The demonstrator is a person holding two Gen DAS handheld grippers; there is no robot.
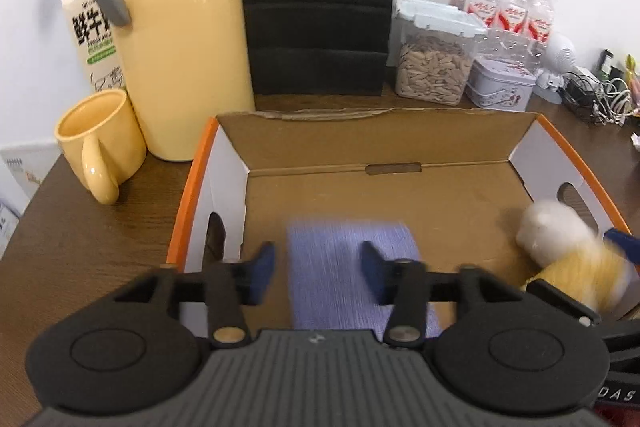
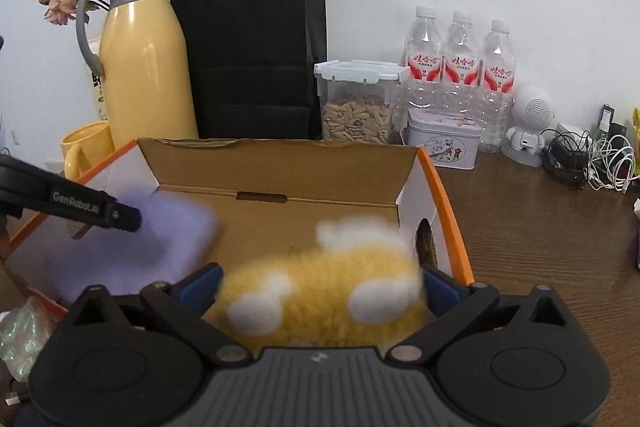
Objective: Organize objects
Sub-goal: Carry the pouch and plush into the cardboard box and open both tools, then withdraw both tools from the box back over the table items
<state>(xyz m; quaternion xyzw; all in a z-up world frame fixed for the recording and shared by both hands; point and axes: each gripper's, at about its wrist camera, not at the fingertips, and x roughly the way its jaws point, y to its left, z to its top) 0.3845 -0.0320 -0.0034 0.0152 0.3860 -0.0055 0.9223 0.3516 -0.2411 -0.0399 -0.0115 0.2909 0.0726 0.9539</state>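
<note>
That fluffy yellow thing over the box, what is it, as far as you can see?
The fluffy yellow thing looks like a small plush toy: woolly yellow fur with white patches and a white end. It is blurred, so no face or limbs can be made out. It lies on its side between the wide-open blue fingers of the right tool, over the right part of the open cardboard box. Whether the fingers press on it, or it rests on the box floor, is unclear.
</note>
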